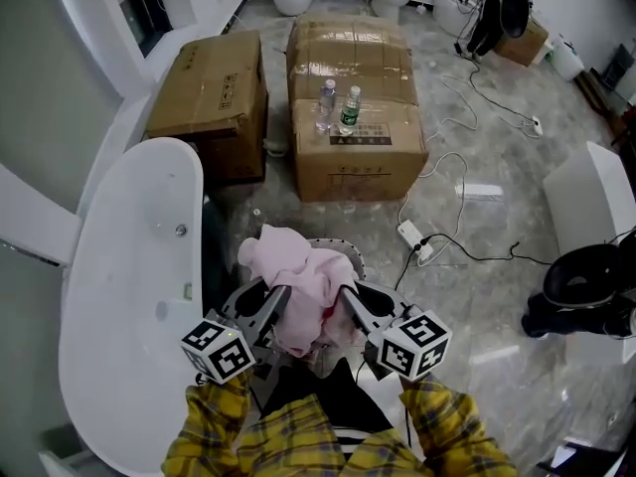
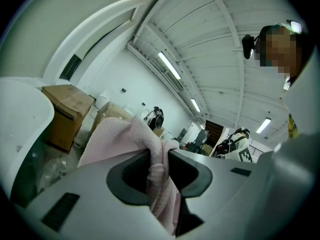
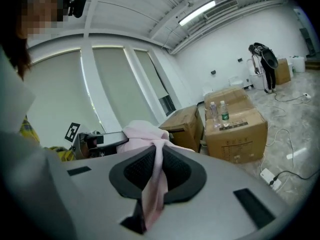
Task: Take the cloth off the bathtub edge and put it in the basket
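A pink cloth [image 1: 298, 278] hangs bunched between my two grippers, just right of the white bathtub [image 1: 129, 296]. My left gripper [image 1: 281, 296] is shut on a fold of the cloth [image 2: 157, 176]. My right gripper [image 1: 345, 296] is shut on another fold of the cloth [image 3: 156, 179]. The cloth hangs over a round basket whose rim [image 1: 352, 257] shows behind it; most of the basket is hidden by the cloth and the grippers. In the right gripper view the left gripper [image 3: 95, 141] sits just beyond the cloth. Yellow plaid sleeves [image 1: 214, 425] show at the bottom.
Two large cardboard boxes [image 1: 214, 97] [image 1: 353, 107] stand beyond the basket, the right one with two bottles [image 1: 338, 107] on top. A power strip [image 1: 412, 237] and cables lie on the floor to the right. A black stool [image 1: 586, 286] stands at far right.
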The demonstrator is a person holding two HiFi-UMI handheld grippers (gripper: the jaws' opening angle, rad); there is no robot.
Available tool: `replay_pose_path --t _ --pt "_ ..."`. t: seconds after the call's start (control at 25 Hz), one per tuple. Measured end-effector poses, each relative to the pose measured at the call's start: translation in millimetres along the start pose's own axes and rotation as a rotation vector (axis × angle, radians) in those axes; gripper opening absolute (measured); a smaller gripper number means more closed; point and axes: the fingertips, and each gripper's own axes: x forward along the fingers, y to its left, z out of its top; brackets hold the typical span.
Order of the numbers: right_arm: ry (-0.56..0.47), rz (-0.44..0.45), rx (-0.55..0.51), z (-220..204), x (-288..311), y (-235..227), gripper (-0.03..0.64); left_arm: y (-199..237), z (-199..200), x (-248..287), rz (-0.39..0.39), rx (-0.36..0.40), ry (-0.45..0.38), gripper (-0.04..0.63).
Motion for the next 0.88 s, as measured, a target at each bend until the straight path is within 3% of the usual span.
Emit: replay_pose_path --t 0.2,0.44,0.88 --pt "0.064 -0.039 0.076 -44 27 -29 0.054 48 -52 9 0.016 -0.053 0.129 0.107" --pt "0.172 -0.101 0.142 -108 53 -60 0.054 92 -125 14 0.044 -0.065 0.299 0.109" --pt "0.390 -0.217 0.169 -215 82 -109 0.054 170 -241 10 0.164 -0.078 0.588 0.117"
